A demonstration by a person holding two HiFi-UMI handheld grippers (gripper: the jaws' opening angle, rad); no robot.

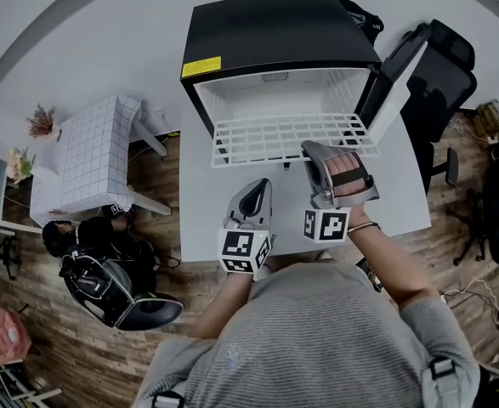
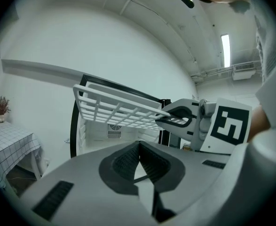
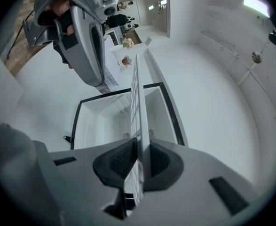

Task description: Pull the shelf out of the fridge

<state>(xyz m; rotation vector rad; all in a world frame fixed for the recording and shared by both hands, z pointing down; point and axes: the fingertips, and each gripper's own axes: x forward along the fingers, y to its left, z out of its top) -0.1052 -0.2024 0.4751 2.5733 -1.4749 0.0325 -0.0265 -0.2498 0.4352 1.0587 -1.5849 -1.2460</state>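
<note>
A black mini fridge (image 1: 266, 32) stands on a white table (image 1: 211, 223) with its door (image 1: 398, 79) swung open to the right. Its white wire shelf (image 1: 275, 136) sticks partway out of the white interior. My right gripper (image 1: 314, 153) is shut on the shelf's front edge, right of its middle. In the right gripper view the shelf (image 3: 137, 102) runs edge-on between the pads of that gripper (image 3: 139, 166). My left gripper (image 1: 258, 189) is shut and empty, in front of the shelf and apart from it. From the left gripper (image 2: 138, 160) the shelf (image 2: 114, 108) shows above, with the right gripper (image 2: 175, 120) on it.
A black office chair (image 1: 445, 66) stands behind the open door. Left of the table is a small white tiled table (image 1: 92, 151) with dried flowers (image 1: 41, 121). Dark bags (image 1: 104, 270) lie on the wooden floor at the lower left.
</note>
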